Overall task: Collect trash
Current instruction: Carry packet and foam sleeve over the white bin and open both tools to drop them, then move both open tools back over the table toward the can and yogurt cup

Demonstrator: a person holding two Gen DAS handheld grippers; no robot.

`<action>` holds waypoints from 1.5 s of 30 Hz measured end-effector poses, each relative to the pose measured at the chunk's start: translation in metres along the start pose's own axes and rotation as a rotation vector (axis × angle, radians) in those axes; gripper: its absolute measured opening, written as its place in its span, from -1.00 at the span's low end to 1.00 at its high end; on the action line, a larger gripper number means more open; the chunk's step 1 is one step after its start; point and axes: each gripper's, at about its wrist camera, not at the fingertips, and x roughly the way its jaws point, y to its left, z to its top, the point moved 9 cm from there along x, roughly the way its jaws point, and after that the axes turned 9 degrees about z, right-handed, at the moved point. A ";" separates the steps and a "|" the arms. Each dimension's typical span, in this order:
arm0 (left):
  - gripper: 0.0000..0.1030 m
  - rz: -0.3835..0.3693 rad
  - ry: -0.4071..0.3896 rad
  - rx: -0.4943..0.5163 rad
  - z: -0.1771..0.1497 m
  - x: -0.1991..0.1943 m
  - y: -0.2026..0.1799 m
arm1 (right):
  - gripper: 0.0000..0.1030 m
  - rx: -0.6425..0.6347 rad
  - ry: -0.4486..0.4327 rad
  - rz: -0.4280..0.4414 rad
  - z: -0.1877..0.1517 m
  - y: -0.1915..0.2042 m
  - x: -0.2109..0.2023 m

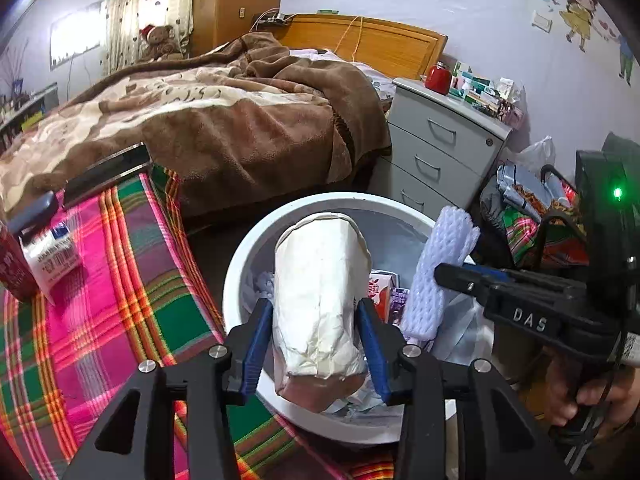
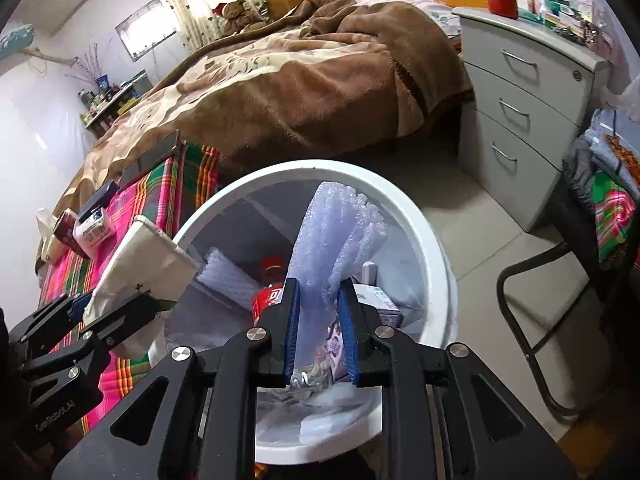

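- We hold two pieces of trash over the round white plastic bin (image 2: 420, 216), which stands on the floor beside the bed, and both are near the point of dropping.
- The crumpled white paper bag (image 1: 320, 292) sits between the blue pads of our left tool (image 1: 316, 344). The pads lie against its sides at its lower part, so we read this tool as grasping the bag, though only lightly.
- The bag's long axis runs forward from the left tool, along the fingers, and its far end points over the bin's opening. In the right wrist view its near part lies over the bin's left rim, so we judge it needs to come a little further in before release.
- The pale lilac foam net sleeve (image 2: 336, 240) is clenched in our right tool (image 2: 318, 332). Its long axis also runs along the fingers, and it hangs well inside the rim.
- The right hand is the nearer to the bin's middle; the left comes in from the left edge.
- Inside the bin we see a red bottle (image 2: 272, 284), small cartons and more foam net.
- To the left, the pink and green plaid cloth (image 1: 120, 280) on the worktop still carries a small white labelled packet (image 1: 52, 256) and a dark red carton (image 1: 12, 272).
- Further out lie the brown blanket (image 1: 240, 120) on the bed and the grey drawer cabinet (image 1: 436, 148).
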 end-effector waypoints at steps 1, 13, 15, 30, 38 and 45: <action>-0.06 0.002 0.001 -0.007 0.000 0.001 0.001 | -0.58 -0.003 0.000 0.003 0.000 0.000 0.000; 0.25 0.011 -0.023 -0.034 0.000 -0.009 0.012 | 0.04 -0.003 -0.036 -0.014 0.003 0.002 -0.007; 0.25 0.010 -0.023 -0.046 -0.001 -0.011 0.016 | 0.04 -0.003 -0.039 -0.009 0.005 0.005 -0.007; 0.25 0.068 -0.077 -0.096 -0.011 -0.047 0.053 | 0.04 -0.032 -0.079 0.037 0.004 0.038 -0.011; 0.25 0.120 -0.106 -0.127 -0.017 -0.066 0.083 | 0.04 -0.065 -0.086 0.090 0.002 0.068 -0.003; 0.25 0.181 -0.116 -0.193 -0.026 -0.079 0.130 | 0.04 -0.101 -0.080 0.127 0.000 0.097 0.011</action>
